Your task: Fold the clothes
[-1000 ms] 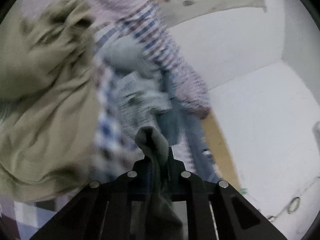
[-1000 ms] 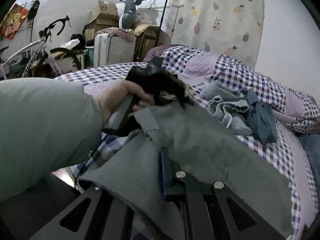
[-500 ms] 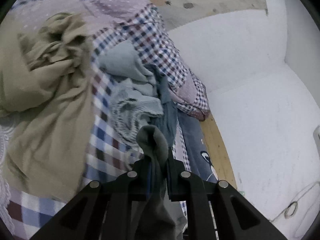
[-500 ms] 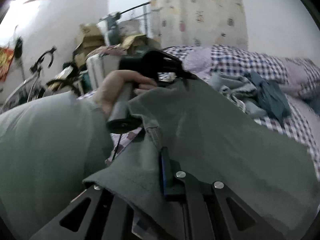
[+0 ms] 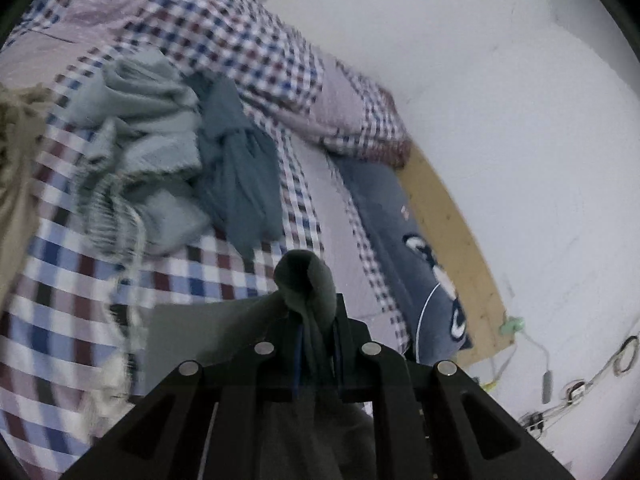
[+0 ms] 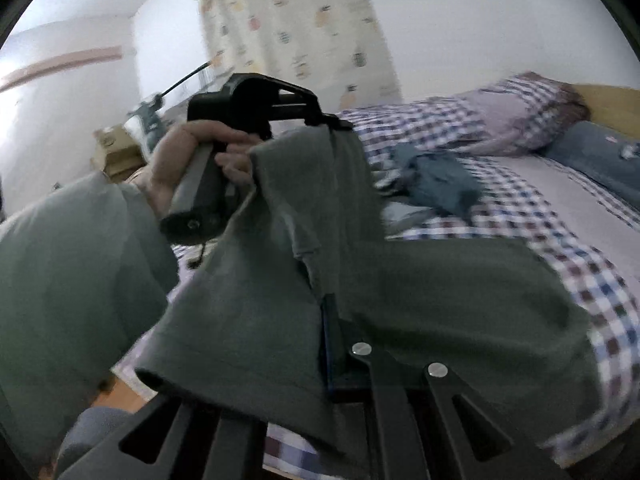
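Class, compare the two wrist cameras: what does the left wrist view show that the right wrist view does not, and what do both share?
Only the left wrist view: the left tool shut on a bunched fold, a beige garment, and cables.

Only the right wrist view: a hand gripping the other tool, a patterned curtain, a sleeve.

Both: the grey-green garment, checked bedding, blue clothes.

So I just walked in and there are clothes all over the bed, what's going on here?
A person is folding laundry with a handheld gripper in each hand. Both the left gripper and the right gripper are clamped on one grey-green garment, held up over the checked bedspread. A heap of blue-grey clothes waits on the bed.
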Tool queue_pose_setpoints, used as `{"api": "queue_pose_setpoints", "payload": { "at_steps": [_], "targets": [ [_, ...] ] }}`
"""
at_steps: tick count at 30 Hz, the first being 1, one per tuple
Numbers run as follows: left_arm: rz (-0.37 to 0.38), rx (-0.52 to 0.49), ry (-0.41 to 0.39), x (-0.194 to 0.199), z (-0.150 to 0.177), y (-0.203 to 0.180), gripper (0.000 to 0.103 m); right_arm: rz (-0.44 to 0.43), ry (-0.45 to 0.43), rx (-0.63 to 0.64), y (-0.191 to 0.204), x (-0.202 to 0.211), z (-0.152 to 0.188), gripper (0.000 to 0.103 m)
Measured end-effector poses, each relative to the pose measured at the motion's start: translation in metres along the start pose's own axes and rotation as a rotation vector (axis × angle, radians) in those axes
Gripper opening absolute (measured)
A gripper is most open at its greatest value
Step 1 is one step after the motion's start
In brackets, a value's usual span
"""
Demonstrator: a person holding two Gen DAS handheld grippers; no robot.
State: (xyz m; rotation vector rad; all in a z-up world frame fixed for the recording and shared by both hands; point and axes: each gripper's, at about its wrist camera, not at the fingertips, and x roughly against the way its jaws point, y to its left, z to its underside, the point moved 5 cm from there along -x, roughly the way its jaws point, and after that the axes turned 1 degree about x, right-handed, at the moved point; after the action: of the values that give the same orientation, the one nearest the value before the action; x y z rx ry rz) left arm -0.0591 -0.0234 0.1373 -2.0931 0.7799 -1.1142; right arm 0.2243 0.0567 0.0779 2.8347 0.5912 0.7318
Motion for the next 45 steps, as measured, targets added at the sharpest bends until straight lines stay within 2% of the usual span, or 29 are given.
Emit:
{"api": "queue_pose_setpoints", "payload": {
  "at_steps": [5,12,17,21,24,25,26,27,28,29,31,34,38,42,45],
  "targets": [
    [-0.068,0.000,0.073,-0.072,0.016,-0.020,0.010,0.069,0.020,-0.145,-0.068,0.015,0.009,0.003],
    [-0.223,0.009,0.192,-0.176,0.046,-0.013,0.010,0.137,0.101,-0.341,-0.155,0.011,0.047,0.003],
    [-0.278,0.015,0.217,-0.213,0.059,-0.011,0.011,0.153,0.121,-0.429,-0.186,0.015,0.059,0.003],
    [-0.278,0.011,0.224,-0.224,0.063,-0.010,0.011,0.165,0.123,-0.457,-0.199,0.021,0.063,0.003],
    [-0.220,0.012,0.211,-0.220,0.062,-0.011,0.025,0.196,0.146,-0.477,-0.206,0.022,0.071,0.003],
    [-0.201,0.013,0.207,-0.219,0.062,-0.012,0.033,0.217,0.160,-0.490,-0.210,0.021,0.075,0.003],
    [-0.181,0.014,0.203,-0.217,0.061,-0.012,0.050,0.231,0.173,-0.507,-0.214,0.020,0.080,0.004],
    [-0.162,0.014,0.198,-0.216,0.061,-0.012,0.060,0.249,0.190,-0.535,-0.218,0.019,0.084,0.007],
    [-0.132,0.012,0.183,-0.209,0.060,-0.015,0.074,0.272,0.206,-0.563,-0.223,0.019,0.089,0.011],
    [-0.097,0.008,0.163,-0.200,0.058,-0.018,0.081,0.288,0.216,-0.588,-0.227,0.022,0.094,0.012],
    [-0.058,-0.011,0.132,-0.177,0.058,-0.019,0.083,0.322,0.234,-0.620,-0.233,0.026,0.100,0.013],
    [-0.069,-0.066,0.106,-0.139,0.064,-0.013,0.083,0.335,0.239,-0.619,-0.237,0.029,0.101,0.015],
    [-0.192,-0.145,0.048,-0.077,0.089,0.020,0.083,0.342,0.254,-0.573,-0.237,0.034,0.095,0.016],
    [-0.229,-0.079,-0.018,-0.024,0.130,0.064,0.083,0.313,0.277,-0.494,-0.239,0.033,0.086,0.016],
    [-0.217,-0.004,-0.042,-0.001,0.164,0.092,0.083,0.308,0.298,-0.422,-0.239,0.029,0.084,0.016]
  ]
}}
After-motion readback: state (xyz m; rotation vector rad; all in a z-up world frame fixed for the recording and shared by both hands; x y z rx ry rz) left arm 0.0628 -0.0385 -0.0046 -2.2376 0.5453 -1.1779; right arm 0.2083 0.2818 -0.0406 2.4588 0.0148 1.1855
